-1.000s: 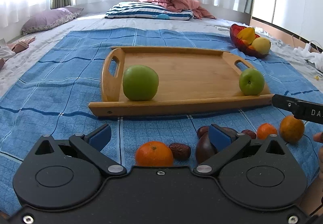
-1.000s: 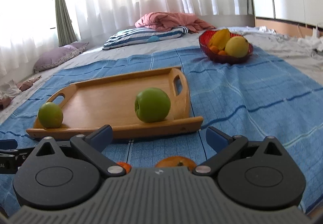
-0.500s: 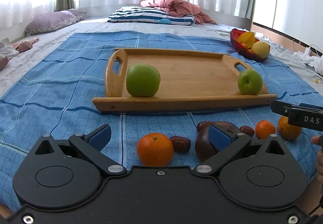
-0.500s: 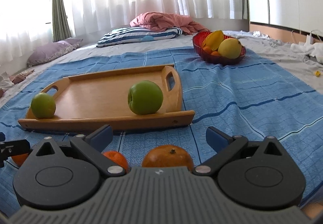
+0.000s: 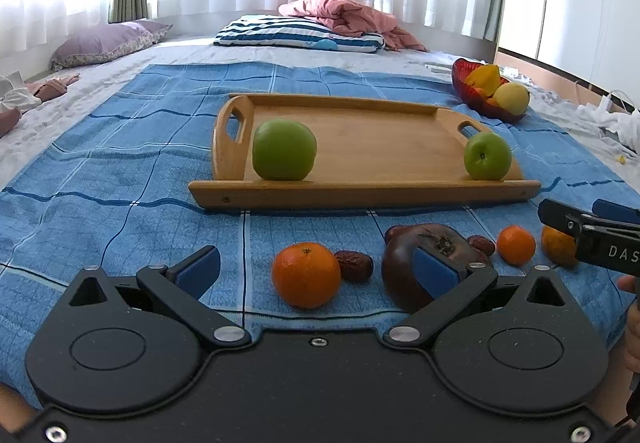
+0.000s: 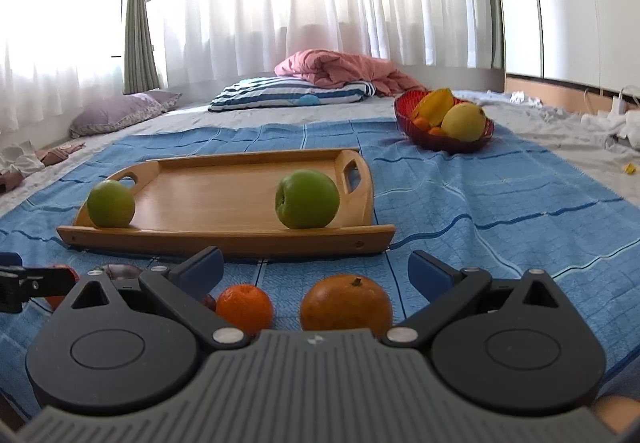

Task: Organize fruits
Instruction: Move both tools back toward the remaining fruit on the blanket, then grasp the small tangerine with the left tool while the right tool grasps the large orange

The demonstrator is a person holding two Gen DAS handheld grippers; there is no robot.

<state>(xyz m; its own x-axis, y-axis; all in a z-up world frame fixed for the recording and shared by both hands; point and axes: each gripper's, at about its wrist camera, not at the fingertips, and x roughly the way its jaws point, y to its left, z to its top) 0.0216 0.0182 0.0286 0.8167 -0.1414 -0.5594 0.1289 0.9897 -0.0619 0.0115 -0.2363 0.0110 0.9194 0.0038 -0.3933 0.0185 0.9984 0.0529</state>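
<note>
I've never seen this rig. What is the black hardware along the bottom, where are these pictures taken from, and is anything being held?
A person holds two hand-held grippers, each with a camera looking along its jaws. The left gripper and right gripper are both open and empty. On the blue blanket sits a wooden tray with two green apples. In front lie oranges, dried dates and a dark fruit. A red bowl holds more fruit.

Low wrist views, shared tray point(image 5: 360, 147)

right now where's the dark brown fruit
In the left wrist view, the dark brown fruit lies on the blue blanket, between two dried dates.
</note>
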